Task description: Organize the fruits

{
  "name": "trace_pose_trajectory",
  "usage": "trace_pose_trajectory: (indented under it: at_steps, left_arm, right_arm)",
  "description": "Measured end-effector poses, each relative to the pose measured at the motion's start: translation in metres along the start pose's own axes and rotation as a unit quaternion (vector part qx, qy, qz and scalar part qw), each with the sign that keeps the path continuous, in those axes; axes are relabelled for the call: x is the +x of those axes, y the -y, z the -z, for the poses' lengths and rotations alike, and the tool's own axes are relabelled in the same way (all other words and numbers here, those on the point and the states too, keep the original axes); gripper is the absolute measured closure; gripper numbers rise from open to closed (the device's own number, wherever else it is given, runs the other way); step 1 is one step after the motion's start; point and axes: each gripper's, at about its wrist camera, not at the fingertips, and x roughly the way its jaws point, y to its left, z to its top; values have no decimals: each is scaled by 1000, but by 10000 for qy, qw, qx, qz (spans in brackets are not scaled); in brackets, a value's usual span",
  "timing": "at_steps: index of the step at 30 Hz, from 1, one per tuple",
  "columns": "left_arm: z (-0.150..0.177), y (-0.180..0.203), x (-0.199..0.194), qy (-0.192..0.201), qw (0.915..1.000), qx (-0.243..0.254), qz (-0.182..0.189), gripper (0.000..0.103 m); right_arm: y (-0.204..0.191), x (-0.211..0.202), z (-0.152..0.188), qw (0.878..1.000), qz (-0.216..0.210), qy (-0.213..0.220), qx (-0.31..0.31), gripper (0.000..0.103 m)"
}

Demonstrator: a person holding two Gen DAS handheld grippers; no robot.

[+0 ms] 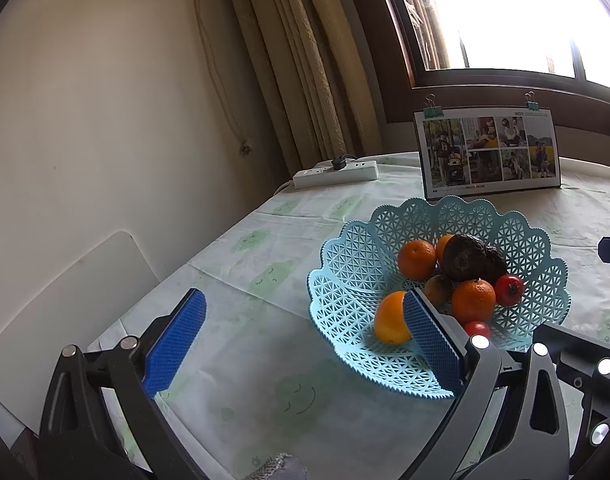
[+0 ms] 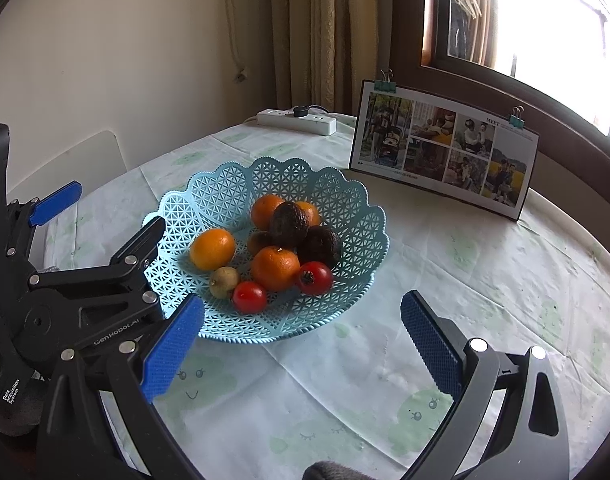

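A light blue lattice basket (image 2: 357,200) stands on the table with several fruits in it. They include oranges (image 2: 275,268), two dark avocados (image 2: 289,224), two red tomatoes (image 2: 249,297) and a small greenish fruit (image 2: 224,282). My right gripper (image 2: 303,344) hovers open just in front of the basket, nothing between its pads. My left gripper (image 1: 305,340) is open too, at the basket's (image 1: 345,256) left side. One of its fingers (image 1: 433,340) reaches over the rim beside an orange (image 1: 389,320). In the right wrist view the left gripper (image 2: 119,204) shows at the left.
A photo board (image 2: 445,152) held by binder clips stands behind the basket. A white power strip (image 2: 297,120) lies at the table's far edge by the curtain. A white panel (image 1: 65,300) leans by the wall at the left. Patterned tablecloth (image 2: 485,280) stretches right of the basket.
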Motion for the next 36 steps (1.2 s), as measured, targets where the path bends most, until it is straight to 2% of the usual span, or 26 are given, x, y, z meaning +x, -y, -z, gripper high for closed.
trace_pose_trajectory:
  at_steps: [26, 36]
  left_arm:
    - [-1, 4, -4, -15, 10000, 49, -20, 3]
    - [-7, 18, -15, 26, 9998, 168, 63, 3]
  right_arm:
    - [9, 8, 2, 9999, 52, -108, 59, 5]
    - [27, 1, 6, 9994, 270, -81, 176, 5]
